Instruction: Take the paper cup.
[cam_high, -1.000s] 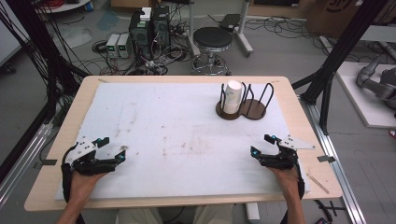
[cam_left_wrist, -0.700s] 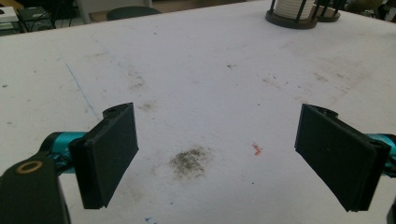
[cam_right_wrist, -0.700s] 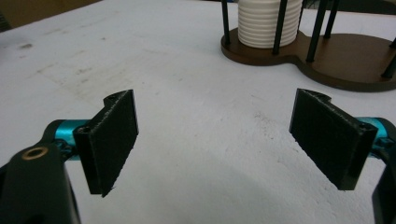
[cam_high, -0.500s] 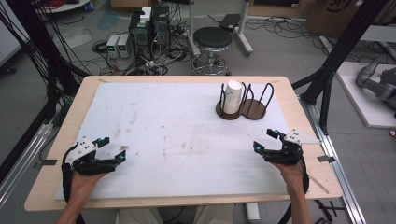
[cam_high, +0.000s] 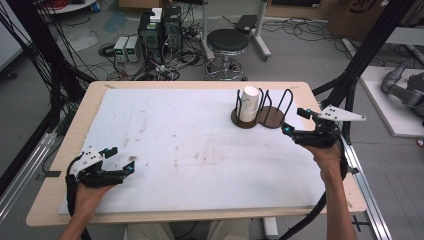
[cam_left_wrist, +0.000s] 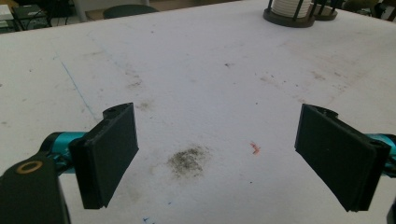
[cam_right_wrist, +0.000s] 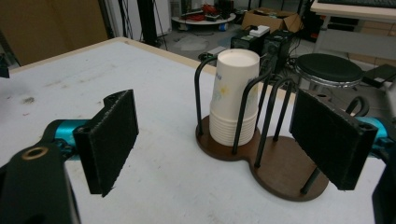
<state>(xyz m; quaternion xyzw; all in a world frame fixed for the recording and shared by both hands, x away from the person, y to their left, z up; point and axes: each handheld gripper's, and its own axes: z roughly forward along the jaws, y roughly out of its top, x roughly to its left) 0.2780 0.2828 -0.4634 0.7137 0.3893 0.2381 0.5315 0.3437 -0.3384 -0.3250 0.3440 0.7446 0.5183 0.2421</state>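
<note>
Your left gripper (cam_high: 117, 161) sits well left of the cup holder (cam_high: 263, 119), jaws wide apart and empty. The stack of paper cups (cam_high: 248, 104) stands upright in the holder's left ring. Just right of it, your right gripper (cam_high: 295, 122) gapes empty.

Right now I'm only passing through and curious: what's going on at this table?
A person holds a gripper in each hand over a white-covered table. The right gripper, jaws open, is raised close to a dark wire cup holder that has a stack of paper cups in one of its two bays. The left gripper sits open and empty near the front left edge. Nothing is gripped.
</note>
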